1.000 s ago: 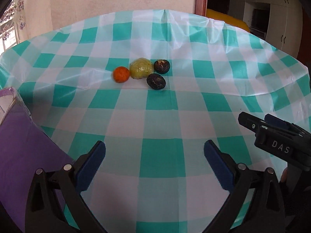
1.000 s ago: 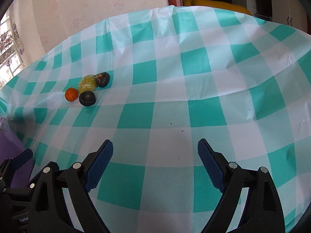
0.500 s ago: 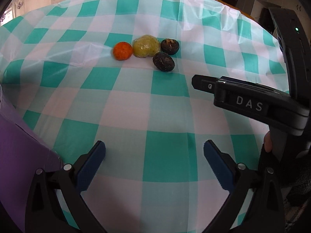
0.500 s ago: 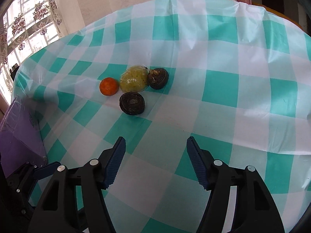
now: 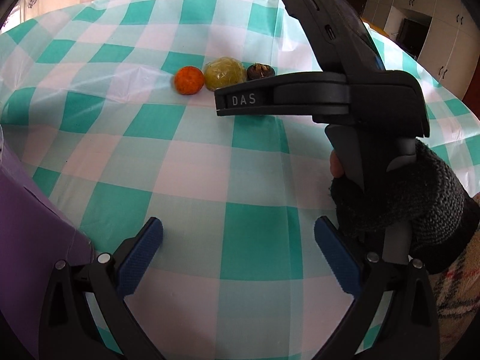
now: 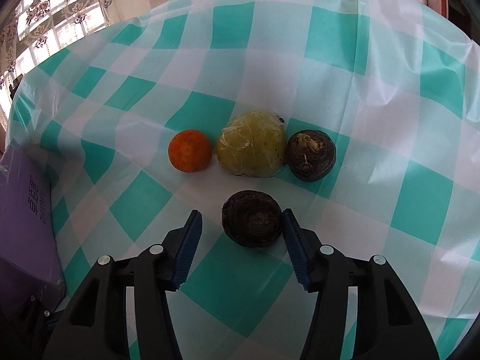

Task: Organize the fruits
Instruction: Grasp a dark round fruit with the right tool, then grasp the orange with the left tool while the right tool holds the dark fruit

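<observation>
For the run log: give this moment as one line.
right gripper: open, straddling near dark fruit | left gripper: open, empty | orange, wrapped yellow fruit: untouched

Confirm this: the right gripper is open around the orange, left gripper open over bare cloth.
Wrong fruit. In the right wrist view the right gripper is open around the near dark fruit; the orange lies farther off. The left gripper is indeed open over bare cloth.

My right gripper [image 6: 241,229] straddles the near dark fruit [image 6: 251,217], its right pad seemingly touching; behind that fruit sit the orange [image 6: 189,150], wrapped yellow fruit [image 6: 251,147] and second dark fruit [image 6: 310,155].
</observation>
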Motion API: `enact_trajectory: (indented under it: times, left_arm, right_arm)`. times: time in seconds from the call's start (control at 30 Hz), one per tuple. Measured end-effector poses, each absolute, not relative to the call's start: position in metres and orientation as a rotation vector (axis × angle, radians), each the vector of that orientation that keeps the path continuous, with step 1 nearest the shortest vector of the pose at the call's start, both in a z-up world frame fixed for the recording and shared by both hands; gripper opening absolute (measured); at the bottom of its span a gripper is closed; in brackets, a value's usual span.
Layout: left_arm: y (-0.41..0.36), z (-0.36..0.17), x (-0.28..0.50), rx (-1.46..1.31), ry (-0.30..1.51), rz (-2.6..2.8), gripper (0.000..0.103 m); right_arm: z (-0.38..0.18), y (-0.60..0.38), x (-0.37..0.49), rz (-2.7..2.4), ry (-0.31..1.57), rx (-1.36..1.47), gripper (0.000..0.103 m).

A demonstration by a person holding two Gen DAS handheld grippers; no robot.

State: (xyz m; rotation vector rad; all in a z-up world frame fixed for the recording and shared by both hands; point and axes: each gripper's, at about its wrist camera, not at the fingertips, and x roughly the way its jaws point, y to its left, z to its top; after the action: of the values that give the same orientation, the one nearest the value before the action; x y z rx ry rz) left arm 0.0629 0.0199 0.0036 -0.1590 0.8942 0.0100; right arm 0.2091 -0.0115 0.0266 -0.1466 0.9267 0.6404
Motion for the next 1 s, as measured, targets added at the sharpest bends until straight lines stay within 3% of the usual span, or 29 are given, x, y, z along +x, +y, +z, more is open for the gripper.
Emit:
enact_trajectory:
  times: [0.03,0.63,0.87,0.9,1.0]
  left_arm:
    - [0.02,0.003,0.063,-0.155,0.897,0.009,0.101]
    - [0.019,0.011,0.07,-0.153,0.877,0.061,0.101]
    - [0.028,0.035,0.142,-0.182,0.822,0.175,0.101]
    - [0.037,0.037,0.154,-0.207,0.817,0.194,0.1]
    - [0.054,0.034,0.188,-0.219,0.848,0.231,0.084]
  right_arm:
    - [0.027,-0.012,0.21,0.618,0.923,-0.152,0.039]
    - [0.031,-0.185,0.175,0.285,0.796,0.369,0.038]
    - [0.033,-0.184,0.172,0.322,0.778,0.372,0.038]
    - [0.034,-0.181,0.171,0.325,0.767,0.375,0.038]
    - [0.036,-0.181,0.168,0.337,0.748,0.378,0.038]
